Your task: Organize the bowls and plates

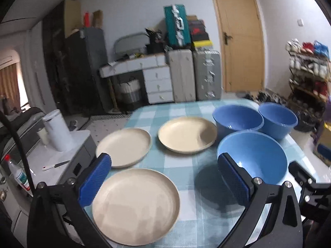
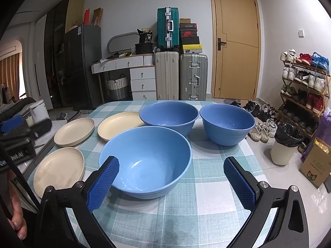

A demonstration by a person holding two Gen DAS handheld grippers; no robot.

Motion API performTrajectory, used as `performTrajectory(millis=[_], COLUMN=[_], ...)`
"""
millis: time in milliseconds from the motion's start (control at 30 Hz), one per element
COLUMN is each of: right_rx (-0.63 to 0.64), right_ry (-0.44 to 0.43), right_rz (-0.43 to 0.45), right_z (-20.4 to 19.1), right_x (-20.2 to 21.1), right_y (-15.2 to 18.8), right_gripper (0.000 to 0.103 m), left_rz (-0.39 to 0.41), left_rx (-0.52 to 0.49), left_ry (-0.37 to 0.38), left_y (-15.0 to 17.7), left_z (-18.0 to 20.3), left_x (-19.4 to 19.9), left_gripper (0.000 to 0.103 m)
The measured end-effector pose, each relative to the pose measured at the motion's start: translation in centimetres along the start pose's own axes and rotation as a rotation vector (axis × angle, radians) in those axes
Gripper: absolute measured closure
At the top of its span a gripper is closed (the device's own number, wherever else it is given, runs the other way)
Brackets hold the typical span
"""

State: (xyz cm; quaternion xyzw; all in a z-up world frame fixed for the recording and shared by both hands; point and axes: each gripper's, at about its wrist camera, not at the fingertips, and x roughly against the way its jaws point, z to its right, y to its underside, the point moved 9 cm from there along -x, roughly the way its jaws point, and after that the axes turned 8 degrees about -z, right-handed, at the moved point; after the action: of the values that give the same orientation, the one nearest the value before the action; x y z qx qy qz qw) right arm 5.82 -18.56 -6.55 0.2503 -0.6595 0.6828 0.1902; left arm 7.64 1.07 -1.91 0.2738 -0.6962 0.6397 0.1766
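Observation:
Three cream plates and three blue bowls lie apart on a checked tablecloth. In the left wrist view, my open left gripper hovers above the near plate; two more plates lie beyond. The near bowl is by its right finger, with two bowls behind. In the right wrist view, my open right gripper is above the near bowl, empty. Far bowls and plates show too.
A side counter with a white canister and a bottle stands left of the table. A bin, a cardboard box and a shoe rack stand to the right. Suitcases and a drawer unit line the far wall.

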Motion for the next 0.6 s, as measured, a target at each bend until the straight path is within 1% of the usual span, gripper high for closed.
performTrajectory(millis=[67, 167, 367, 433, 533, 567, 600], right_rx=[-0.005, -0.014, -0.016, -0.014, -0.015, -0.014, -0.015], right_ry=[0.001, -0.011, -0.009, -0.007, -0.006, -0.004, -0.004], right_rz=[0.007, 0.015, 0.021, 0.022, 0.022, 0.022, 0.021], right_z=[0.1, 0.2, 0.2, 0.2, 0.2, 0.2, 0.2], right_x=[0.1, 0.3, 0.5, 0.6, 0.6, 0.5, 0.5], right_y=[-0.1, -0.2, -0.2, -0.1, -0.2, -0.2, -0.2], right_gripper=[0.0, 0.0, 0.0, 0.0, 0.0, 0.0, 0.0], left_rz=[-0.013, 0.01, 0.05, 0.052, 0.086, 0.103, 0.136], left_rx=[-0.014, -0.015, 0.033, 0.04, 0.065, 0.075, 0.082], left_ry=[0.006, 0.006, 0.03, 0.052, 0.079, 0.085, 0.076], left_y=[0.1, 0.0, -0.4, -0.5, -0.7, -0.8, -1.0], left_z=[0.4, 0.7, 0.0, 0.0, -0.4, -0.6, -1.0], left_x=[-0.1, 0.7, 1.5, 1.3, 1.5, 1.7, 1.9], left_gripper=[0.0, 0.0, 0.0, 0.0, 0.0, 0.0, 0.0])
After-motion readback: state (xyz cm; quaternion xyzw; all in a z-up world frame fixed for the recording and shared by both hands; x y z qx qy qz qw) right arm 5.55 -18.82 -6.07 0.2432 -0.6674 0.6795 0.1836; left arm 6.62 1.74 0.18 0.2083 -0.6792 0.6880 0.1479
